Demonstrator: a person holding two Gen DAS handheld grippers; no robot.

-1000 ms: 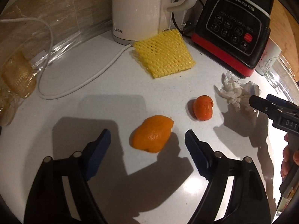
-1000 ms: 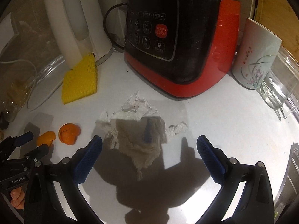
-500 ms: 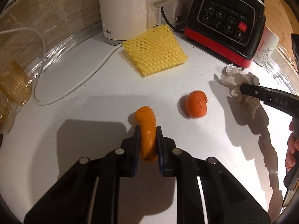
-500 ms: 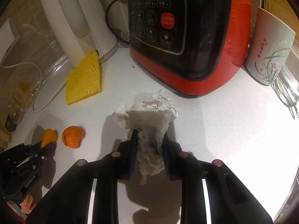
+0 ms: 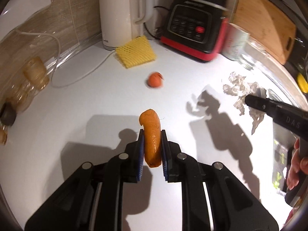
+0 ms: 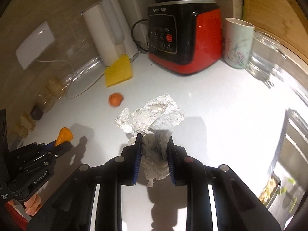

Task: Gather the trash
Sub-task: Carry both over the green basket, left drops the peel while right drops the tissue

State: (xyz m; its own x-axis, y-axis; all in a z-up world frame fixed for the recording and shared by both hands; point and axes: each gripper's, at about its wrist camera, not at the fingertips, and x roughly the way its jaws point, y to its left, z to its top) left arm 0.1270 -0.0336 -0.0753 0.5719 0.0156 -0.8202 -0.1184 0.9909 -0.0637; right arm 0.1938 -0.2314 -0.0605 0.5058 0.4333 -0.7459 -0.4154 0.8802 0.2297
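My left gripper (image 5: 152, 134) is shut on a long piece of orange peel (image 5: 151, 136), held above the white counter (image 5: 86, 100). A crumpled white paper tissue (image 6: 154, 119) is pinched between the blue pads of my right gripper (image 6: 154, 140), also lifted off the counter. A second, rounder orange peel (image 5: 155, 79) (image 6: 115, 99) lies on the counter further back. A yellow foam fruit net (image 5: 135, 51) (image 6: 118, 71) rests by the kettle. In the right wrist view the left gripper (image 6: 61, 144) with its peel (image 6: 64, 133) shows at the lower left.
A white kettle (image 5: 119, 13) with its cord, a black and red blender base (image 6: 182, 38), a painted cup (image 6: 237, 42) and a glass jug (image 6: 267, 57) stand along the back. Small jars (image 5: 34, 73) line the left wall. A wooden board (image 5: 265, 23) leans at the right.
Both grippers closed, the left on the long orange peel and the right on the tissue. Both have since lifted their loads and pulled back from the appliances.
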